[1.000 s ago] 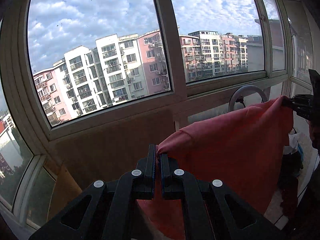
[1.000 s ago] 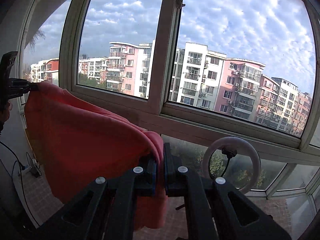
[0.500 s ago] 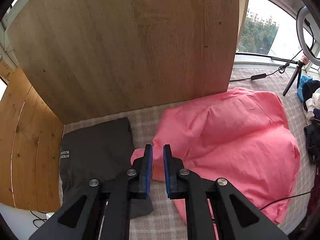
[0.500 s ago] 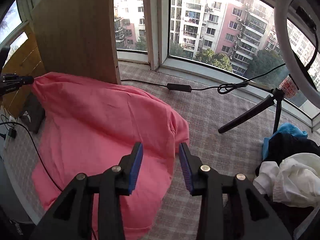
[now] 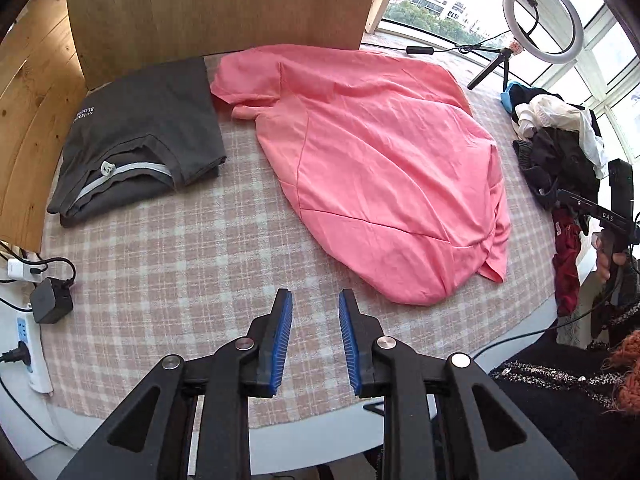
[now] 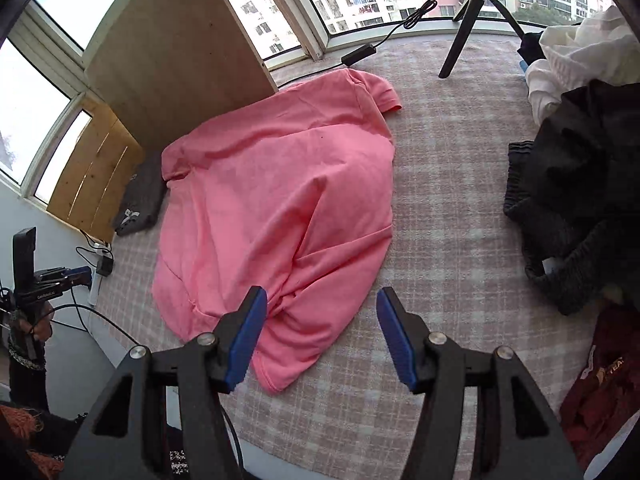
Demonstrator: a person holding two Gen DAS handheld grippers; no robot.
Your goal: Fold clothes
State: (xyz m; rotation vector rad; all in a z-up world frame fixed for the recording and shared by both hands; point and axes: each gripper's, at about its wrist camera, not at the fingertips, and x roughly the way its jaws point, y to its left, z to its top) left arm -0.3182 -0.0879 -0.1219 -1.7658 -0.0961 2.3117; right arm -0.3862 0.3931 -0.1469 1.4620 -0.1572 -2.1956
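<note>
Pink cotton shirt (image 5: 384, 160) lay spread, still rumpled, across the middle of the checked beige cloth-covered bench (image 5: 168, 272), its collar end toward the upright wooden board (image 5: 224, 4) and its hem bunched at the near edge (image 6: 280, 320). We held the left gripper (image 5: 314, 340) above bare cloth short of the garment, jaws released and grasping nothing; the right gripper (image 6: 320, 336) hung over the twisted hem corner, jaws parted wider and likewise empty. We judged that this placement suited flattening: a shirt laid open on a free stretch of bench can be smoothed before its sides are turned in. A dark grey folded garment (image 5: 140, 132) sat just beside the pink one, against the board, apparently set aside as finished work. A heap of black, white and red unfolded clothes (image 5: 560, 148) waited at the bench's far right, near the white ring light on its small black tripod (image 5: 540, 12). The creased hem probably needed straightening first.
</note>
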